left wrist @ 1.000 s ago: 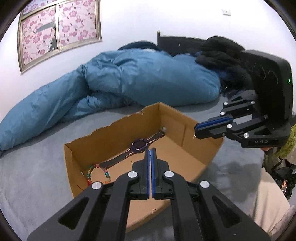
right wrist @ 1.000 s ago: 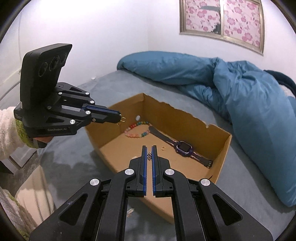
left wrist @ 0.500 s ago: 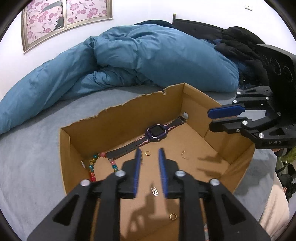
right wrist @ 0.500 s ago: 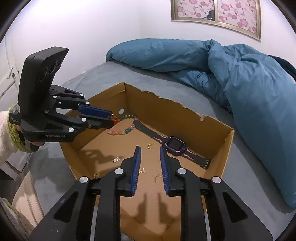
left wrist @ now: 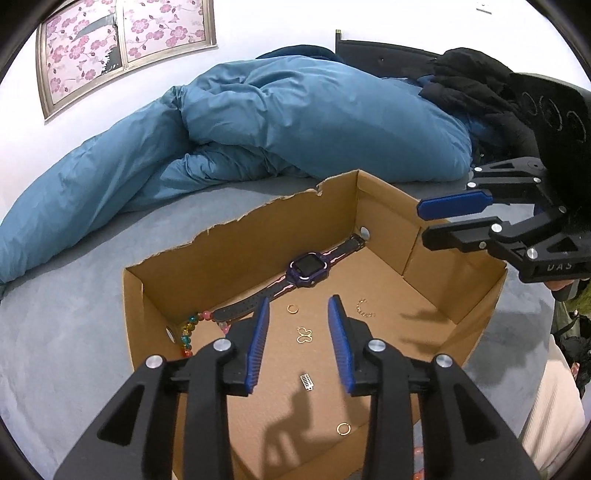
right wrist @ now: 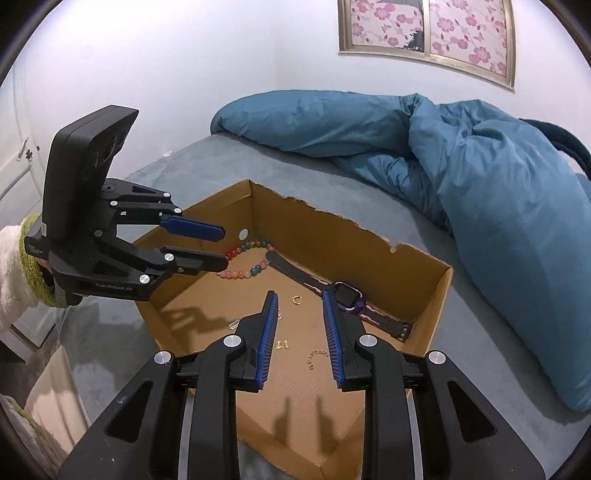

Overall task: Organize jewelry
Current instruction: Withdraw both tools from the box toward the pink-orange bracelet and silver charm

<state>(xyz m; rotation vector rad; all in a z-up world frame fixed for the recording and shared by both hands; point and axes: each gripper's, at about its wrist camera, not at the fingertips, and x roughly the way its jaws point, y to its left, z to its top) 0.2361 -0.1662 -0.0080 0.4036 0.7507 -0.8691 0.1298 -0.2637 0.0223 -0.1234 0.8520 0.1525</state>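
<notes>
A bedroom in a home, as shown by the bed with its grey sheet, the rumpled blue duvet heaped on it, the dark headboard and a window covered in pink floral film.

Watch and bead bracelet lie in box on bed.

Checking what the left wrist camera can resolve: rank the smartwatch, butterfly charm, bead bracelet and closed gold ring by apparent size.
1. Smartwatch, strap included.
2. Bead bracelet, partly hidden behind a finger.
3. Butterfly charm.
4. Gold ring, though nearer the camera.
</notes>
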